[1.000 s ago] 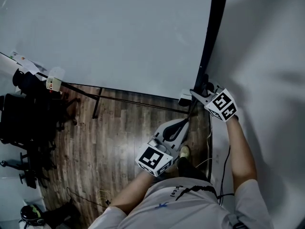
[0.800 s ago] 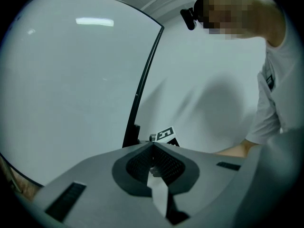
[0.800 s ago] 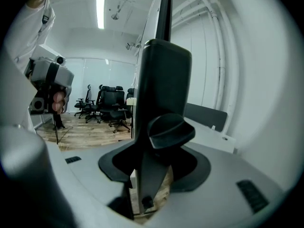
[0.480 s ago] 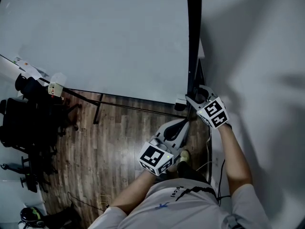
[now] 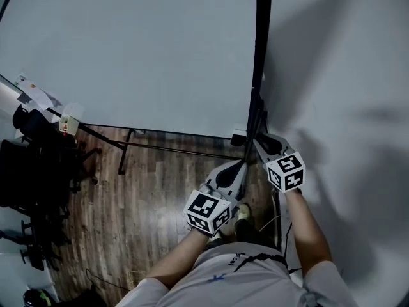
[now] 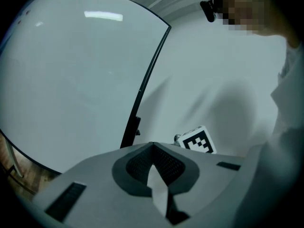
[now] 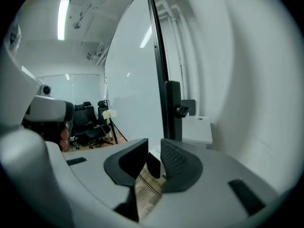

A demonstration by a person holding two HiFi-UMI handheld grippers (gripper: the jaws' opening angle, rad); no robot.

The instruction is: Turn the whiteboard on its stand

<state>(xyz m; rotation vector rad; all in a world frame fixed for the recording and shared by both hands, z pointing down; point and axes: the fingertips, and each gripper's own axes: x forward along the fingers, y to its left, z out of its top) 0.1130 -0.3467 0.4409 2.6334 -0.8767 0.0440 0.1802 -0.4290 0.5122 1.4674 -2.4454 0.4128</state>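
The big whiteboard (image 5: 140,50) stands on its stand, with its black side frame (image 5: 260,56) running up the middle of the head view. My right gripper (image 5: 257,140) is at the foot of that frame, by the stand's black post (image 7: 172,110) and its clamp knob (image 7: 181,110). Its jaws are closing and only a narrow gap is left. A dark piece shows in the gap, and I cannot tell whether the pads touch it. My left gripper (image 5: 243,164) hangs lower left of the post, shut, with nothing between its jaws.
A white wall (image 5: 345,75) runs close along the right of the board. The stand's floor bars (image 5: 172,148) cross the wooden floor (image 5: 147,197). Black office chairs (image 5: 32,165) and a thin stand with a small white box (image 5: 67,125) are at the left. A white box (image 5: 238,134) sits by the post.
My right gripper has come down and nearer along the post's foot, and its jaws have narrowed. The left gripper has hardly moved.
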